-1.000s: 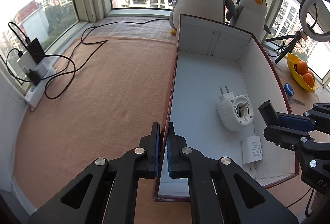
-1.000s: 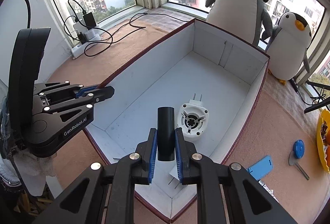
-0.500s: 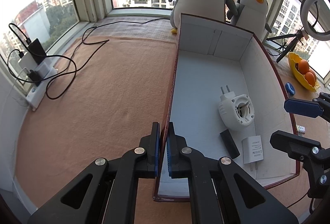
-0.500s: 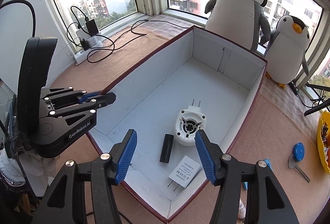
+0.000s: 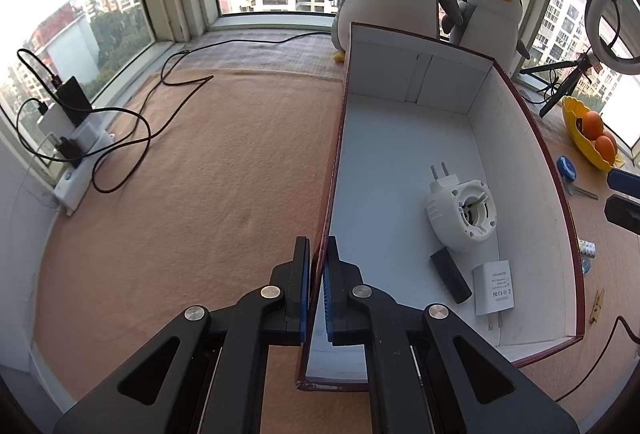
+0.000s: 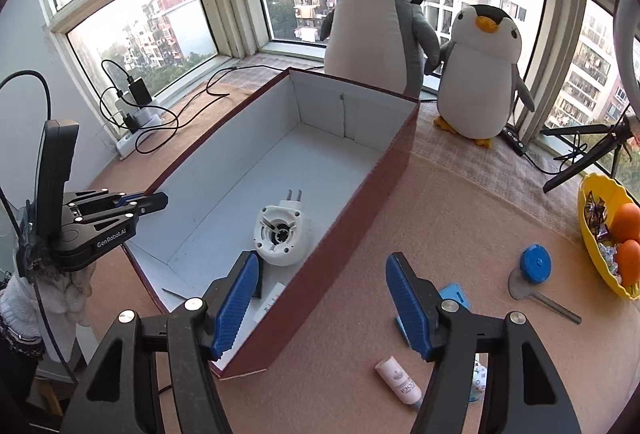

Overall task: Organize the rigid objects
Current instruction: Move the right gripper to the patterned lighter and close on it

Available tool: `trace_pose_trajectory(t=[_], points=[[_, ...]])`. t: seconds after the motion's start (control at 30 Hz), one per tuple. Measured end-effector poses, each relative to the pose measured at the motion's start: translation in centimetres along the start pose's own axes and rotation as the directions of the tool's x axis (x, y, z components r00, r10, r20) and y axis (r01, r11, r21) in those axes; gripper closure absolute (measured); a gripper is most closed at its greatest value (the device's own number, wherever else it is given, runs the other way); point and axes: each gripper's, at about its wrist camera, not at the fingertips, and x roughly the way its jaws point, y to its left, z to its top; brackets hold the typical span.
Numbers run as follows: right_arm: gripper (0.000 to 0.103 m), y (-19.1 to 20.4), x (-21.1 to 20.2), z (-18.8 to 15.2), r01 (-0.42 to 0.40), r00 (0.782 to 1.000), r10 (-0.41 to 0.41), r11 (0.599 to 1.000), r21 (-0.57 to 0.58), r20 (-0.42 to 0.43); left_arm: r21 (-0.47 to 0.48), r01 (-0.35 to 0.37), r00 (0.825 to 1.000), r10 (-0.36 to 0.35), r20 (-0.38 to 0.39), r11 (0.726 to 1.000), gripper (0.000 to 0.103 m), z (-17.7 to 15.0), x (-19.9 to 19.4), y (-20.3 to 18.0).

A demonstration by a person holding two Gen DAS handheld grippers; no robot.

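Note:
A maroon box [image 5: 448, 74] with a white inside stands on the tan mat. In it lie a round white plug device [image 5: 462, 212], a black stick [image 5: 450, 275] and a white charger [image 5: 492, 288]. My left gripper [image 5: 316, 254] is shut on the box's left wall; in the right wrist view the left gripper [image 6: 160, 199] sits at that rim. My right gripper [image 6: 322, 274] hangs over the box's [image 6: 348, 234] right wall, jaws opening, nothing between them. Its left finger hides part of the black stick [image 6: 258, 284]. The right gripper [image 5: 626, 196] shows at the left wrist view's right edge.
On the mat right of the box lie a blue card [image 6: 454, 296], a white tube [image 6: 398, 382], a blue round case [image 6: 535, 263] and a grey tool [image 6: 540, 296]. A yellow bowl [image 6: 592, 254] holds oranges. Two plush penguins [image 6: 376, 18] stand behind the box. Cables and a power strip [image 5: 80, 154] lie at left.
My right gripper let go of the black stick, which now lies in the box. It opened wide and moved right, out over the box's right wall. My left gripper kept still.

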Motion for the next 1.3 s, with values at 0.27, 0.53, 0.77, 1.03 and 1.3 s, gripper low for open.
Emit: trace_pose_trajectory(t=[0.27, 0.53, 0.77, 1.03, 1.3], points=[[0.040, -8.0, -1.1, -2.8, 0.104, 0.994, -0.105, 0.992, 0.075, 0.006, 0.004, -0.012, 1.000, 0.012, -0.006, 1.000, 0.098, 0.0, 0.1, -0.1], [0.040, -12.9, 0.3, -5.5, 0.161, 0.980, -0.151, 0.984, 0.078, -0.126, 0.006, -0.023, 1.000, 0.023, -0.016, 1.000, 0.097, 0.1, 0.1, -0.2], [0.040, -12.9, 2.3, -7.0, 0.128, 0.970, -0.123, 0.992, 0.012, -0.211, -0.010, -0.027, 0.999, 0.027, -0.027, 1.000, 0.097, 0.2, 0.1, -0.2], [0.041, -10.5, 4.6, -6.8, 0.070, 0.958, -0.099, 0.991, -0.114, -0.270, -0.012, -0.032, 0.999, 0.032, -0.038, 0.999, 0.097, 0.1, 0.1, -0.2], [0.053, -10.1, 7.1, -6.7, 0.047, 0.941, -0.094, 0.988, -0.150, -0.325, -0.017, -0.039, 0.998, 0.038, -0.045, 0.999, 0.096, 0.2, 0.1, -0.3]])
